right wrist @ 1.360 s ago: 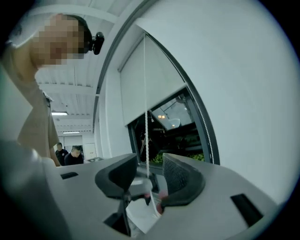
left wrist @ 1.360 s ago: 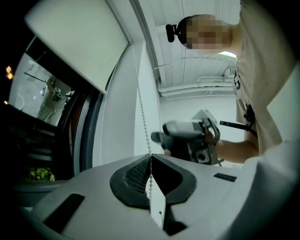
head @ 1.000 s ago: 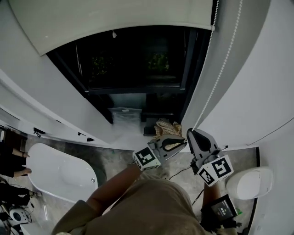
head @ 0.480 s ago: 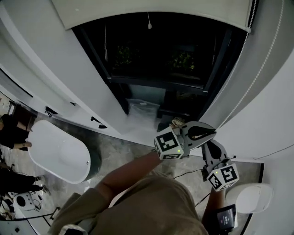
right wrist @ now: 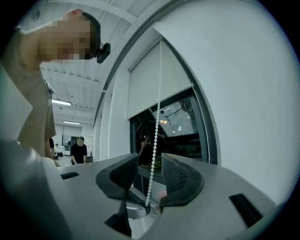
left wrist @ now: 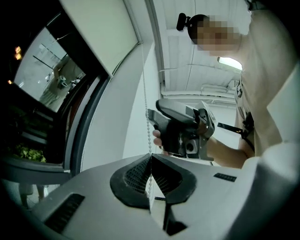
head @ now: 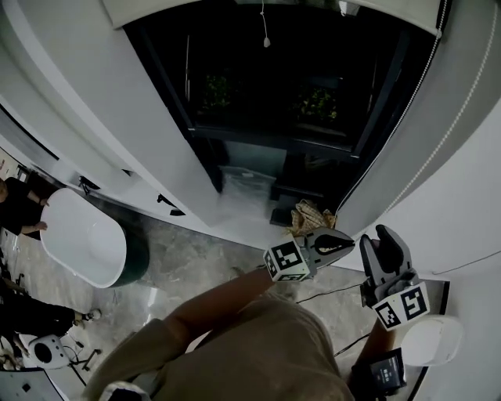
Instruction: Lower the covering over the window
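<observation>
The pale roller blind point(head: 156, 9) hangs rolled high above the dark window point(head: 297, 94). Its white bead chain point(left wrist: 144, 93) runs down the wall on the window's right. My left gripper point(head: 344, 241) is shut on the bead chain, which passes straight between the closed pads point(left wrist: 151, 159). Just to its right, my right gripper point(head: 381, 239) has its jaws opening. The bead chain point(right wrist: 157, 122) hangs loose between the spread pads of the right gripper point(right wrist: 150, 161), touching neither. The right gripper point(left wrist: 180, 129) also shows in the left gripper view, a little higher along the chain.
A white bathtub point(head: 82, 235) stands at the left on the grey floor, with a person point(head: 16, 207) beside it. A white toilet point(head: 430, 341) sits at the lower right. A crumpled bag point(head: 313, 215) lies by the window's foot. A small pull cord point(head: 266, 35) dangles from the blind.
My right gripper's jaws have spread apart and let go of the chain, and it now sits to the right of the left gripper. The left gripper stays shut on the chain.
</observation>
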Demonstrator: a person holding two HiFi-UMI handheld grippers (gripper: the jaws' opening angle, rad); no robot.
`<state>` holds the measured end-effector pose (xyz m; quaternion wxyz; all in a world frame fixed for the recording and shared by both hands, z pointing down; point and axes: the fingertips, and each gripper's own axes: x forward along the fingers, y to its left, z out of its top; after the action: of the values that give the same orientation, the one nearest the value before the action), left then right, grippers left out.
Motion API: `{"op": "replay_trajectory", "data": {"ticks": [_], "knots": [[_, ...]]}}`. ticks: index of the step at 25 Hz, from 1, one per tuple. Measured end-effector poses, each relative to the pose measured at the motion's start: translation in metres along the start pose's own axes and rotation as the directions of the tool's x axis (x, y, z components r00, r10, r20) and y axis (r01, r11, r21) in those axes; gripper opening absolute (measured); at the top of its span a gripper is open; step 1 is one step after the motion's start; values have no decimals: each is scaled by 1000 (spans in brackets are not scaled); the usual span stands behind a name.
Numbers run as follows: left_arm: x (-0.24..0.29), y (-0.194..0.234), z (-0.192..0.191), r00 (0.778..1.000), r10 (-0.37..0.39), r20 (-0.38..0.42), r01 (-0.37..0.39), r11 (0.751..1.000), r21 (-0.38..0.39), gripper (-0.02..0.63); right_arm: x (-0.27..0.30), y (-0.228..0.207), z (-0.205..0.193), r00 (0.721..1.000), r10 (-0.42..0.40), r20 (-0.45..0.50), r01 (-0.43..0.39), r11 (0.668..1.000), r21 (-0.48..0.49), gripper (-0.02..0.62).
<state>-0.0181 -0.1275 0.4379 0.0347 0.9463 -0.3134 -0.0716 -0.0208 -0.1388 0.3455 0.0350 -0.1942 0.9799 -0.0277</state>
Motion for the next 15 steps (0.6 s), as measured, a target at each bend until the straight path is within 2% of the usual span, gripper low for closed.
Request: {"op": "replay_trajectory", "data": {"ticks": [2,3,5,7,9,11,13,15], "knots": [[0,-6,0,1000,-2,3,2,1000,-2,20,8,-4,-6,998,-65,-14,64,997,-49,120],[0,-8,1,1000,-4,0,4,1000,5,20,10,-7,-8,996,-86,-11,86,996,-38,48],[-2,-10,1,1000,-16,-11,16,1000,18,20,10,-5,-9,997,-77,7,77,996,49,11],[-8,-12,1,999,-38,-11,38,999,16,20,10,-4,-10,997,-75,14,74,993,87,8],[-19,-5,10,999,-46,24,46,999,-14,29,13,-8,-18,994,-104,-15,104,993,49,6],[-29,15,36,994,-2,107,9,998,-61,195,18,-9,-42,992,-96,-87,100,994,44,6],[-28,28,69,986,34,161,-28,999,-40,203,20,-2,-69,988,-65,-143,76,994,75,6],[-14,25,95,987,12,158,-17,999,27,202,20,4,-78,987,-53,-149,66,994,86,6]]}}
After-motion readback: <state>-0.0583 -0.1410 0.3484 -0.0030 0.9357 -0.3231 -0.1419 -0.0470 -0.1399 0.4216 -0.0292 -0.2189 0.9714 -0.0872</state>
